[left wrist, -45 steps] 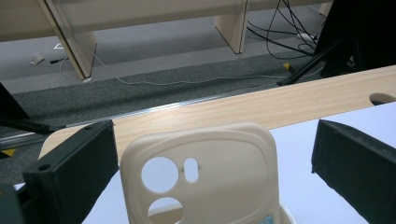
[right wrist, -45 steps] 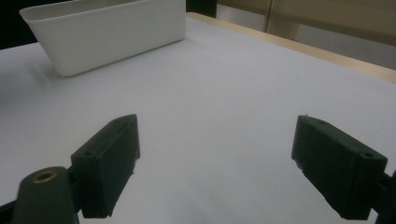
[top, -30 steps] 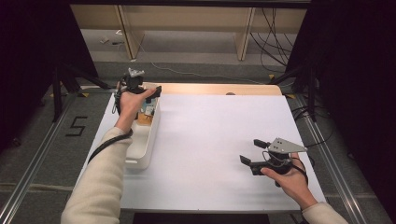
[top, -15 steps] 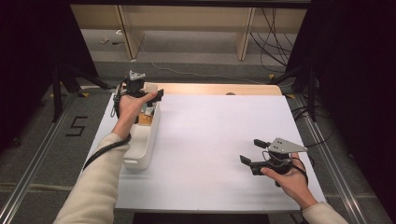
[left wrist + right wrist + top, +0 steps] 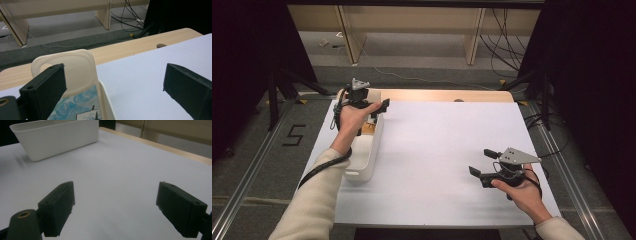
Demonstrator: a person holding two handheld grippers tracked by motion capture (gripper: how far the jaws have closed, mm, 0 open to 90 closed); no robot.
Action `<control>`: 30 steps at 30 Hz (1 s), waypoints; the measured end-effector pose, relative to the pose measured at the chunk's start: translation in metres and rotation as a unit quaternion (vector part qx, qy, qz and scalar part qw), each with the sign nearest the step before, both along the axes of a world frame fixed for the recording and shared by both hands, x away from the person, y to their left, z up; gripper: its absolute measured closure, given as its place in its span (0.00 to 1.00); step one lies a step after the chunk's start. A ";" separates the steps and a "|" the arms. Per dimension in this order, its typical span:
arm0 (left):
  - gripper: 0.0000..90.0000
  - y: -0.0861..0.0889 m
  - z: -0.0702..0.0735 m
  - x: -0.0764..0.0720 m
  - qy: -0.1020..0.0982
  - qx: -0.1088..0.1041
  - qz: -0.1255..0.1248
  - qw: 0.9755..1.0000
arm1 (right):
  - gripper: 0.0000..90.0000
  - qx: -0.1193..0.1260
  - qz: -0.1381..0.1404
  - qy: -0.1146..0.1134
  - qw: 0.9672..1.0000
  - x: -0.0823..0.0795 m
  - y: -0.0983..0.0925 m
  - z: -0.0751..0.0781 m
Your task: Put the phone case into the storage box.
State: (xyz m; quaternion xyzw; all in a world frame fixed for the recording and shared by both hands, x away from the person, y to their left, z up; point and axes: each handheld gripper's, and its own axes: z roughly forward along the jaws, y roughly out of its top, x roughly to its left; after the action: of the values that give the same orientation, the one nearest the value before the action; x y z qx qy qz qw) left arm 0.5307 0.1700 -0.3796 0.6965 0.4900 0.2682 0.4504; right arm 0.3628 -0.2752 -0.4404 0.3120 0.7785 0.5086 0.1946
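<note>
Long white plastic bin [image 5: 364, 155] sits on the left side of the white table sheet [image 5: 437, 150], long axis running near to far. At its far end something stands upright inside: a cream plastic board with a rounded top and a handle cutout [image 5: 67, 67], and in front of it a card or box printed with blue swirling brushstrokes [image 5: 75, 107]. From the high view I can only make out a brownish bit at that end; the rest is under my hand.

My left gripper [image 5: 112, 85] hangs over the far end of the bin, jaws spread wide. One jaw is in front of the cream board's left edge; I can't tell if it touches. The other jaw is out over bare sheet to the right of the bin. Nothing is clamped between them.

My right gripper [image 5: 484, 162] is near the right near corner of the sheet, well apart from the bin, pointing left toward it. Jaws also wide apart, empty, just above the sheet.

Light wooden table edge [image 5: 442, 95] shows along the far side of the sheet. Beyond it, grey floor with loose cables [image 5: 497, 25].
</note>
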 end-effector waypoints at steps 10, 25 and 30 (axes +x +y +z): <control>0.05 -0.004 0.001 -0.013 -0.007 0.003 -0.015 1.000 | 0.18 0.000 0.000 0.001 1.000 0.000 0.000 0.000; 0.04 -0.009 0.004 -0.035 -0.021 -0.002 -0.045 0.999 | 0.18 0.002 0.000 0.000 1.000 0.000 0.000 0.000; 0.04 -0.011 0.005 -0.044 -0.025 -0.004 -0.058 0.998 | 0.18 0.001 0.000 -0.001 1.000 0.000 0.000 0.000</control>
State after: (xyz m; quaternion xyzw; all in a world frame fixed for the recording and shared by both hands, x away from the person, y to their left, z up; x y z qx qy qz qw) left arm 0.4867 0.1590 -0.3741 0.7150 0.4383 0.2568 0.4802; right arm 0.3627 -0.2748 -0.4401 0.3118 0.7778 0.5100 0.1945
